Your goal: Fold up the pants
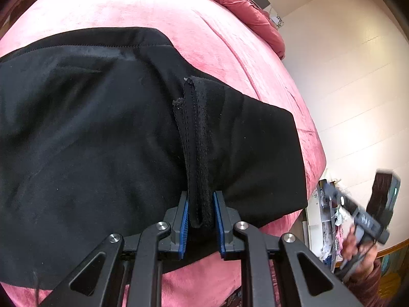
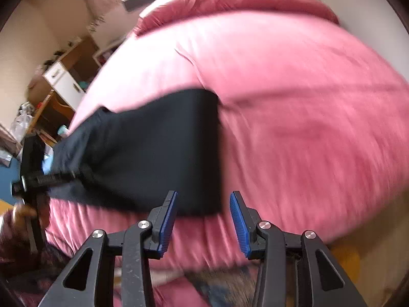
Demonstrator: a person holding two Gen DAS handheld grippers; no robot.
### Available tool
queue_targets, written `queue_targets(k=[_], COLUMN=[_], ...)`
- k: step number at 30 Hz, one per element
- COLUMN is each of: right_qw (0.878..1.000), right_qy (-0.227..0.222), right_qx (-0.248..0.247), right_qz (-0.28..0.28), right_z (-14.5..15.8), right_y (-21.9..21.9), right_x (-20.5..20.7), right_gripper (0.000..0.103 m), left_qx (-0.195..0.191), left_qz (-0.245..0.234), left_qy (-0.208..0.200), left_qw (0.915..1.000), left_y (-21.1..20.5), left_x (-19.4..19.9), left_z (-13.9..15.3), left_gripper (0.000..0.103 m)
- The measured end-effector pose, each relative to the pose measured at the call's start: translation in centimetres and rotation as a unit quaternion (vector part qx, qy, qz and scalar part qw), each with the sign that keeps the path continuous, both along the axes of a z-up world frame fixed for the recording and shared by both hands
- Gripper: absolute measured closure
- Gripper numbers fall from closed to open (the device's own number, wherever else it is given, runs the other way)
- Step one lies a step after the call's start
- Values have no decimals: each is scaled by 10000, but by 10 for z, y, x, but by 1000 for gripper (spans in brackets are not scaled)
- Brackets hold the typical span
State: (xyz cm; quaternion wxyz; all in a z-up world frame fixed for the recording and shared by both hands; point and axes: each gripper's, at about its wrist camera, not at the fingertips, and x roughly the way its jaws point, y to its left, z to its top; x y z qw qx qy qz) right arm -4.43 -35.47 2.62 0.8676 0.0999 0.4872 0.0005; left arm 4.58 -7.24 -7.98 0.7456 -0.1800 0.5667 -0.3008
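Your left gripper [image 1: 201,212] is clamped on a bunched black hem or band of the pants [image 1: 102,133], the blue pads pressing it from both sides. The pants lie spread across the pink bed [image 1: 217,38], already doubled over by the look of it, their long axis running away to the left from your left gripper. Your right gripper [image 2: 203,216] hangs above the bed's near edge, jaws parted with nothing between them; the cloth's squared end sits just ahead of it and slightly left. So the left hand owns the fabric here, and the right is free. The next fold, I'd judge, turns on carrying that pinched edge along the long axis toward the far end.
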Motion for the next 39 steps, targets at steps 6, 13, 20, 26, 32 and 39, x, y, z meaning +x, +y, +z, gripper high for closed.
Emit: queue_targets(k=[6, 13, 20, 26, 32, 39], right_qw=[9985, 9966, 9920, 9946, 9943, 9947], right_qy=[-23, 238, 485, 290, 213, 226], right_qx=[-405, -507, -504, -105, -218, -216], right_qz=[371, 601, 1053, 989, 1018, 984], right_z=[-17, -44, -65, -71, -76, -76], right_y=[53, 72, 84, 69, 67, 63], right_x=[70, 85, 55, 38, 39, 42], right_gripper=[60, 60, 60, 60, 59, 59], left_qx=[-574, -1008, -699, -193, -76, 219], left_qz=[166, 647, 581, 383, 293, 172], left_qy=[346, 541, 646, 402, 325, -217], left_qw=[9976, 9913, 9938, 9983, 9990, 9994], left_y=[25, 43, 9, -5, -9, -21], left_x=[14, 47, 78, 51, 37, 16], left_z=[-1, 5, 0, -2, -10, 2], left_gripper=[63, 55, 61, 75, 75, 92])
